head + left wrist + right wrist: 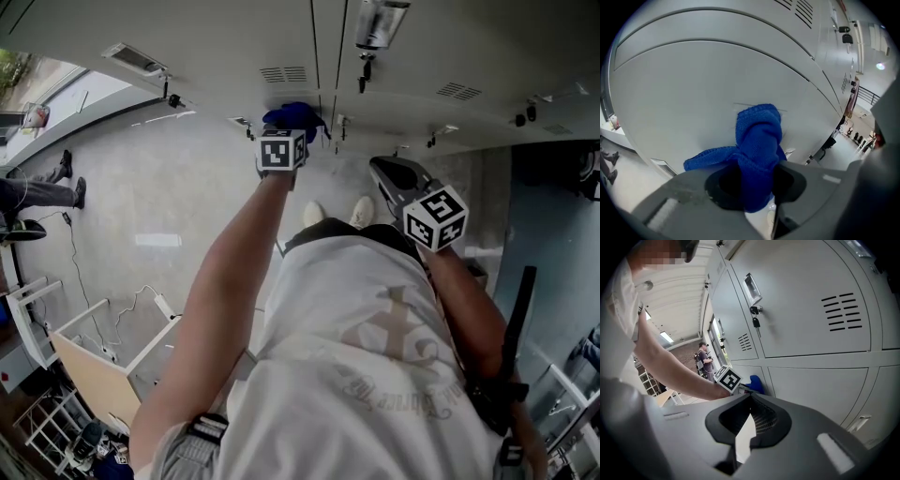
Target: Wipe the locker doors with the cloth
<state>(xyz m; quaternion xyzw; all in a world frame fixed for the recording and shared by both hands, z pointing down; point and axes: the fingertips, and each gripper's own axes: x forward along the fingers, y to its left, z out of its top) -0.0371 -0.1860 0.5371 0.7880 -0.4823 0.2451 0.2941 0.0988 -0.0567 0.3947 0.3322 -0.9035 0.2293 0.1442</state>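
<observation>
Two jaws of the left gripper [757,180] are clamping a bunched blue cloth [757,136]. The knit wad is bulging out ahead of them and seems to be pressing flat against a pale grey locker door [717,79]. A loose flap of it is trailing off to one side along the panel.

The right gripper [750,401] is keeping its own jaws together at the tips, with nothing caught between them. It is hovering back from the lockers, well apart from the cloth, and pointing toward the same bank of doors.

From where that gripper is looking, the cloth is sitting on a lower-row door, just beyond the marker cube on the left gripper. Above it, a key [755,323] is hanging from the lock of an upper door, and vent slots [843,311] are showing on the door beside that one.

From overhead, the wearer's left arm is stretching down toward the lockers, with pale shoes [361,211] standing on the light floor [159,206] close in front of them. Another person [704,359] is standing far off down the row.
</observation>
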